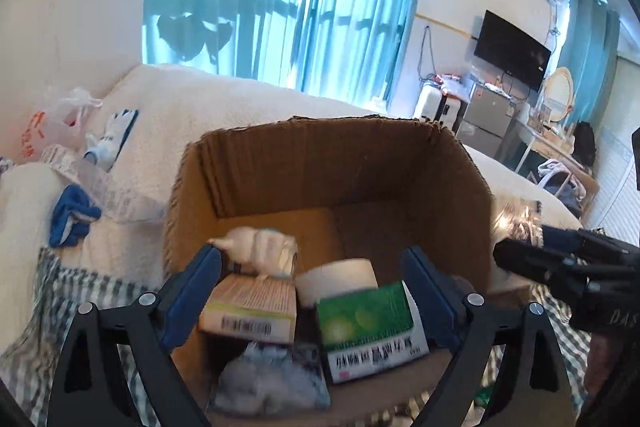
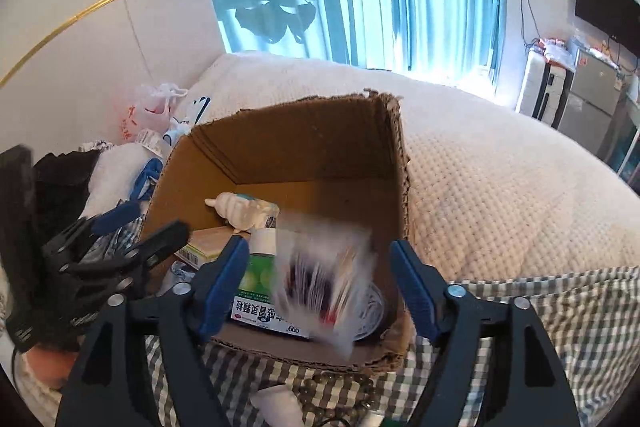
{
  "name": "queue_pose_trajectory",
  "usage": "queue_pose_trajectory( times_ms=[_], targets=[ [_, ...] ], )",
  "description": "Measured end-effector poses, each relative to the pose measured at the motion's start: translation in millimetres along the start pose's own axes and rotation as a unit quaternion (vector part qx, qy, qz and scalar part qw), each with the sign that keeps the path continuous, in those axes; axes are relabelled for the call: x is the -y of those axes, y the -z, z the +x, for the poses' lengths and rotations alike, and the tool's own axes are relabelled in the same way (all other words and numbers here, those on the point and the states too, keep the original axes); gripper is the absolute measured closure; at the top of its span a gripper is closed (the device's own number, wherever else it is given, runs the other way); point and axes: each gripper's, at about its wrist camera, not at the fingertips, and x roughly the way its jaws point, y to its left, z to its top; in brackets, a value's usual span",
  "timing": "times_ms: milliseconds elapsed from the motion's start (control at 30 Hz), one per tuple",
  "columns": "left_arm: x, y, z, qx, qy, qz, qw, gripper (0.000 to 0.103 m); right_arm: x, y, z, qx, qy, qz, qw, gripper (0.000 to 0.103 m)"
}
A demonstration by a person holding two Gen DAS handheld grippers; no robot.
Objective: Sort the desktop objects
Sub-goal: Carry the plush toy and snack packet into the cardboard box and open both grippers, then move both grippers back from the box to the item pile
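While poised over the near rim of the cardboard box (image 2: 320, 155), right tongs (image 2: 316, 287) gaping wide, gripping nothing; blurred white packet (image 2: 324, 279) between the blue pads, touching neither, above the box's interior. Left tongs (image 1: 312, 291) likewise spread and empty over the same box, from its left. Inside the box, nearest: green-and-white medicine carton (image 1: 370, 331) marked "999" with Chinese print; beside it a beige barcoded carton (image 1: 252, 307), white jar (image 1: 340, 279), white bottle (image 1: 260, 247) farther in. Back half of the box floor bare. Beyond the box, cream bedspread (image 2: 500, 187).
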Motion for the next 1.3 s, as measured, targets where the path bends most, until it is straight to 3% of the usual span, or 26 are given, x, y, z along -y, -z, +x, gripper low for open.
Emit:
queue_pose_trajectory(
  times_ms=[133,300,467,700,800,933,1000,1133,1300],
  targets=[
    [1.4,5.4,-29.0,0.006,-0.006,-0.01,0.9999,0.004,-0.2,-12.3,9.1,-0.005,0.015,0.01,1.0,0.02],
    [4.3,20.1,-60.6,0.006,-0.028,0.002,0.9996,0.001,5.1,2.5,-22.5,0.002,-0.014,0.033,0.999,0.02],
    [7.8,45.3,-76.7,-0.02,-0.048,0.004,0.9987,0.0,11.7,42.8,-77.1,0.013,0.011,-0.005,1.0,0.02],
    [37.2,86.2,-83.6,-0.07,-0.026,-0.004,0.9972,0.0,26.4,112.0,-122.5,-0.008,0.008,-0.016,1.0,0.02],
    [54.2,108.8,-84.3,-0.083,-0.029,-0.003,0.9961,0.0,28.2,144.5,-123.3,-0.012,0.031,-0.029,0.999,0.02],
    [76.4,148.9,-77.0,-0.104,-0.025,-0.005,0.9942,0.0,34.6,177.6,-112.4,-0.026,0.03,-0.015,0.999,0.021],
    [88.6,168.9,-70.0,-0.119,-0.031,0.011,0.9923,0.0,37.4,193.7,-101.9,-0.041,0.028,-0.008,0.999,0.026],
    [109.1,204.1,-55.9,-0.144,-0.024,0.045,0.9883,0.0,41.2,206.8,-88.9,-0.056,0.025,0.0,0.998,0.034],
    [116.7,219.2,-36.7,-0.163,-0.028,0.066,0.984,0.0,46.7,215.0,-77.1,-0.067,0.003,0.018,0.998,0.034]
  ],
)
